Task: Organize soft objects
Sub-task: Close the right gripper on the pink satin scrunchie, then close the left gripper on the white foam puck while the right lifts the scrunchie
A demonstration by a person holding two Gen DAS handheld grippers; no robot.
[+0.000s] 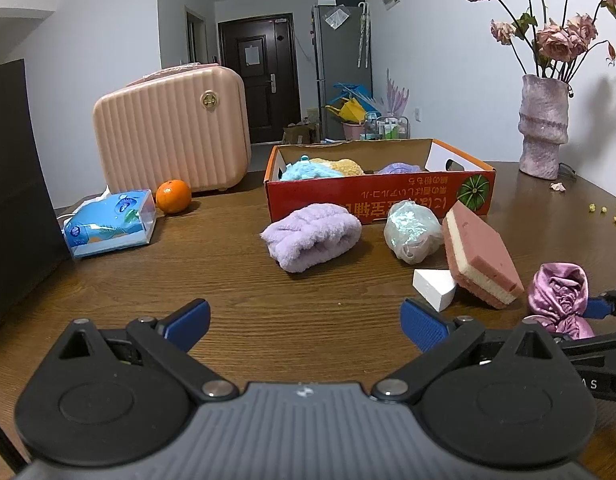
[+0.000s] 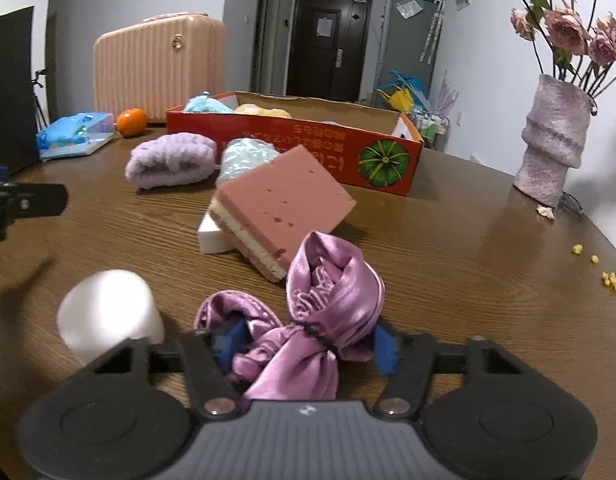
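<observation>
- Between the blue pads of the right gripper (image 2: 304, 344) lies the satin bundle (image 2: 327, 304), on the tabletop (image 2: 447, 264) in front of the box (image 2: 292, 136); the jaws have narrowed onto it and seem to pinch the cloth near its black tie.
- Satin is slick, so a pinch on loose folds alone could let the bundle slide out or unroll on the way to the box.
- Just beyond the bundle, towards the box, the sponge (image 2: 284, 204) leans on a white block (image 2: 210, 236); a low lift could knock it flat.
- Beside the bundle, away from the vase (image 2: 555, 140), a white foam roll (image 2: 108, 312) stands close to the right gripper and could be nudged.
- Nearer the box, a towel (image 2: 168, 160) and a shiny ball (image 2: 244, 156) crowd its front wall, so a dragged bundle could catch there.
- The left gripper (image 1: 304, 324) hangs wide and empty, well short of the box.
</observation>
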